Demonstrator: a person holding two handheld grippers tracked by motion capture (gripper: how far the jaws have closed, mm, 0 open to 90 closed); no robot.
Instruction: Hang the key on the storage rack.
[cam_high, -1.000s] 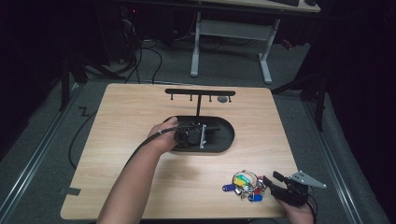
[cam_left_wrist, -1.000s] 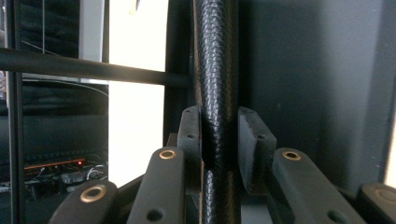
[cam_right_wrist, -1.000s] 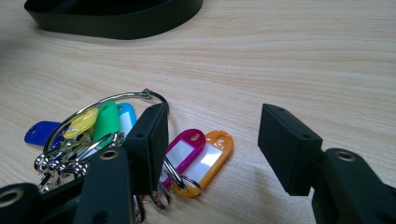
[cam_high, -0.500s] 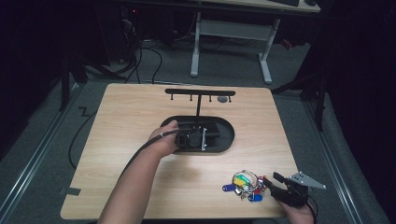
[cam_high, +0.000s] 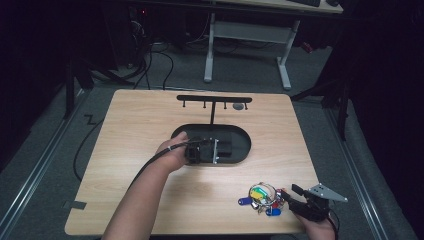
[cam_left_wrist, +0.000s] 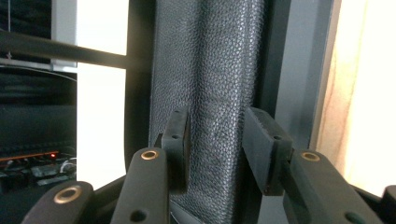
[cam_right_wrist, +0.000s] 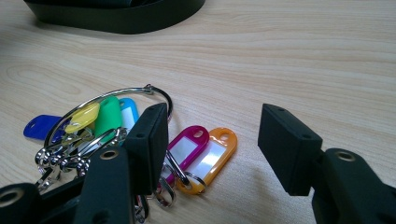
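Left gripper (cam_high: 216, 151) sits over the black oval leather-textured tray (cam_high: 239, 152) at mid counter, jaws straddling an upright pebbled black panel (cam_left_wrist: 205, 84) of the stand; in the left gripper view both pads flank that panel, but I can't tell whether they pinch it or just bracket it

Right gripper (cam_right_wrist: 212, 147) is wide open, holding nothing, low over the pale wood counter (cam_high: 150, 115) at its near right corner. The bunch of keys with coloured plastic tags on a big wire ring (cam_right_wrist: 112, 135) lies flat just in front; the left pad overlaps the ring's edge in the right gripper view, contact unclear

Handling, my read:
- bunch is light but floppy: tags and small split rings will swing and splay once lifted
- wire ring (cam_right_wrist: 140, 91) is thin, hard, smooth metal, so it may roll or slip between flat pads
- plastic tags, e.g. magenta and orange (cam_right_wrist: 201, 149), are stiff and flat, easier to pinch but they pivot on their rings
- best hold: the dense metal cluster (cam_right_wrist: 70, 156) where ring and keys bunch up, or the ring arc itself, pads square across it

Hook rack (cam_high: 214, 99) stands behind the tray, well apart from the keys
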